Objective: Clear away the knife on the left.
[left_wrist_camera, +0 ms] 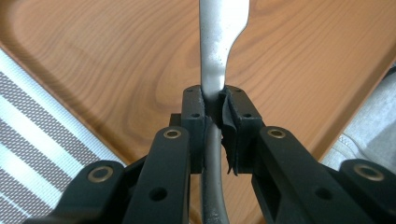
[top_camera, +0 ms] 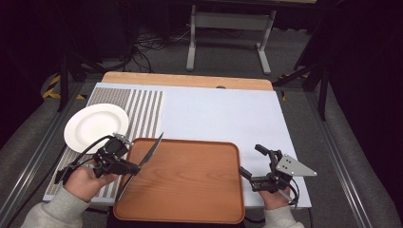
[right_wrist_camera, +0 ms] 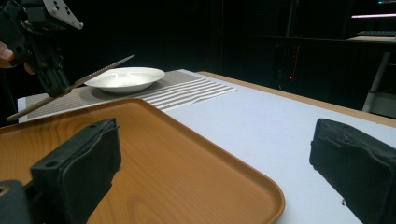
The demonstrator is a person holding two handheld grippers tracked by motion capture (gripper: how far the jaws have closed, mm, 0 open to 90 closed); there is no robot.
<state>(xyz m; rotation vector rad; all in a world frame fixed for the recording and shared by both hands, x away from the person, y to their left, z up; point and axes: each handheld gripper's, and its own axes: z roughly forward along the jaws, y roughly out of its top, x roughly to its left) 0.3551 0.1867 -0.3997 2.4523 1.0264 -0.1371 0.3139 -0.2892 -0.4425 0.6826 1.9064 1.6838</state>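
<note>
My left gripper is shut on a silver table knife, gripping it near the join of handle and blade. The knife hangs tilted over the left edge of a wooden tray, blade pointing away. In the left gripper view the pads pinch the knife above the tray. My right gripper stands open beside the tray's right edge with nothing between its pads. The right gripper view shows the left gripper and the knife across the tray.
A white plate sits on a striped mat at the left, behind the left gripper. A white sheet covers the table beyond and to the right of the tray. Dark floor, cables and a stand lie behind the table.
</note>
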